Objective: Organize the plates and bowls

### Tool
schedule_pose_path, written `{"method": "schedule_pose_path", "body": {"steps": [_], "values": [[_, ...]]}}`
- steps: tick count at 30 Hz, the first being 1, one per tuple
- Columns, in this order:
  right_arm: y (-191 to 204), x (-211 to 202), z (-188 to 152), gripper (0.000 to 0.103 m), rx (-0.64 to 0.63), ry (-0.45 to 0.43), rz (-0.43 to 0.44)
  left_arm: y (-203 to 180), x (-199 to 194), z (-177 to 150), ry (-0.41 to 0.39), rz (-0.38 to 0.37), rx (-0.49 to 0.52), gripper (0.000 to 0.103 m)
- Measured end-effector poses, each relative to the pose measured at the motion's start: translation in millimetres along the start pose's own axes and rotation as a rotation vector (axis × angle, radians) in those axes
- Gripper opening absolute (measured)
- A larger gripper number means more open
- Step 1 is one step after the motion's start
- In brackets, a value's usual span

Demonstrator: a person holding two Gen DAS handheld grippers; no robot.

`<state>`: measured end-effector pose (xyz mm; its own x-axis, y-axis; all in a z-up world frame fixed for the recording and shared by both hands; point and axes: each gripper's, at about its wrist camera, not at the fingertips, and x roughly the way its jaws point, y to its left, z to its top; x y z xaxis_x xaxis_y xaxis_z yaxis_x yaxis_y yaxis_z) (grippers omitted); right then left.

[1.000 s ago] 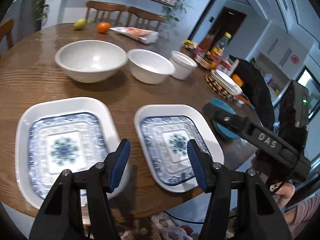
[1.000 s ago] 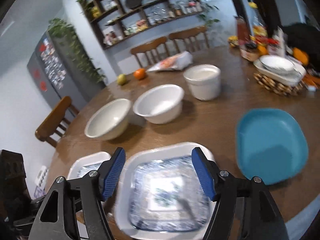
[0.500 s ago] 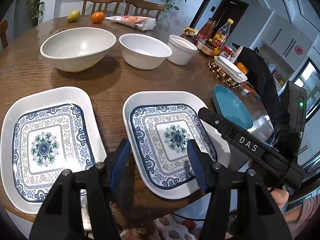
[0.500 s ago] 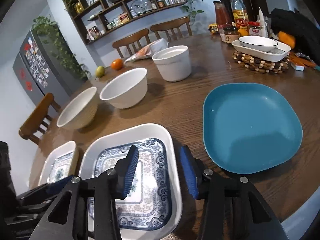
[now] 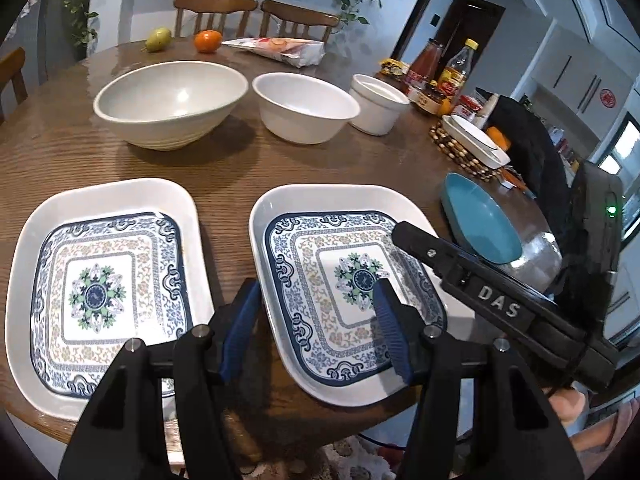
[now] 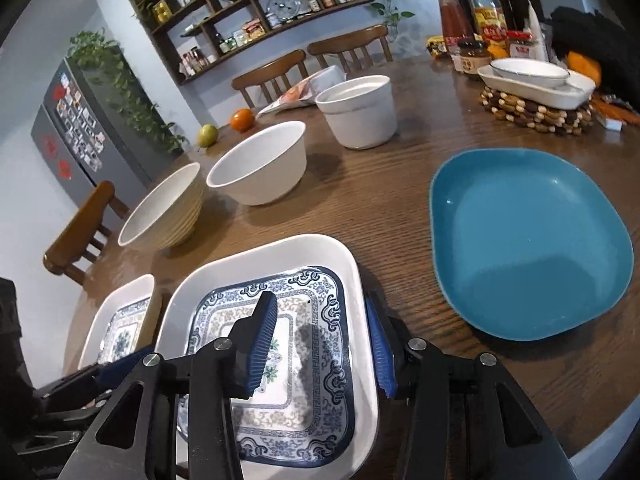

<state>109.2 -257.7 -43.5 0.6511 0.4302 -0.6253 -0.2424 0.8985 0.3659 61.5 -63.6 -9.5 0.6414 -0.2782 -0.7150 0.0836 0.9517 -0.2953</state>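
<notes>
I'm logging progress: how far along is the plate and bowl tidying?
Done: nothing; no dishes are stacked. In hand: left gripper and right gripper straddle opposite rims of the right patterned plate, right jaws just closing around its rim, not pinching. Remaining: left patterned plate, teal plate, large bowl, medium bowl, small bowl sit separate.

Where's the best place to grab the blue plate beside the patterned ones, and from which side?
Take the blue plate by its raised rim on the near edge, coming in low from the table's front edge. It lies flat and shallow, so only the upturned lip offers a pinch: one finger over it, one under. That near edge looks clear of other dishes.
</notes>
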Motion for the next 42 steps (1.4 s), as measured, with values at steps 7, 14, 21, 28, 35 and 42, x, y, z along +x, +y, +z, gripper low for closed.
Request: {"method": "schedule_pose_path", "body": {"steps": [7, 14, 21, 28, 35, 42], "values": [[8, -3, 2, 0.047, -0.010, -0.016, 0.009, 6, -5, 0, -0.008, 0.007, -0.007, 0.056], [12, 3, 1, 0.047, -0.021, -0.003, -0.003, 5, -4, -1, -0.015, 0.031, 0.008, 0.056], [11, 4, 0, 0.047, -0.016, 0.004, -0.023, 2, 0, -1, -0.001, 0.039, 0.022, 0.057], [13, 4, -1, 0.047, -0.024, -0.003, -0.046, 1, -4, 0, -0.011, 0.028, 0.025, 0.060], [15, -5, 3, 0.056, -0.019, -0.034, -0.039, 5, -21, 0, -0.047, 0.010, 0.019, 0.066], [28, -23, 8, 0.076, -0.032, -0.093, -0.011, 15, -38, 1, -0.093, 0.031, 0.006, 0.075]]}}
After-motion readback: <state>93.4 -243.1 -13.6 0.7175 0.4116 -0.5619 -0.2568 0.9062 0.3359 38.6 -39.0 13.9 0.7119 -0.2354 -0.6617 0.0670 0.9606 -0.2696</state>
